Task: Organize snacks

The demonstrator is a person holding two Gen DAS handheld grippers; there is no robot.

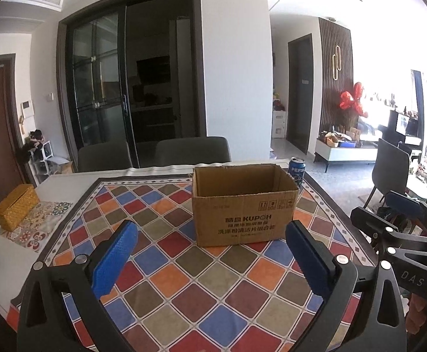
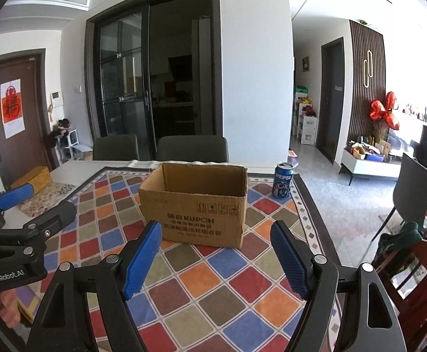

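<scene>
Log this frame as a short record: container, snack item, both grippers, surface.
container: cardboard box, open top, upright, no contents in view
snack item: Pepsi can, upright on the cloth, right of the box, apart from it
left gripper: open, holds nothing
right gripper: open, holds nothing
surface: checkered tablecloth

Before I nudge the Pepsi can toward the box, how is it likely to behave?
The Pepsi can stands upright and tall for its base, so a high push would probably tip it, then it may roll. Its top looks opened, so it might spill. It sits near the tablecloth edge beside the cardboard box; push low.
</scene>
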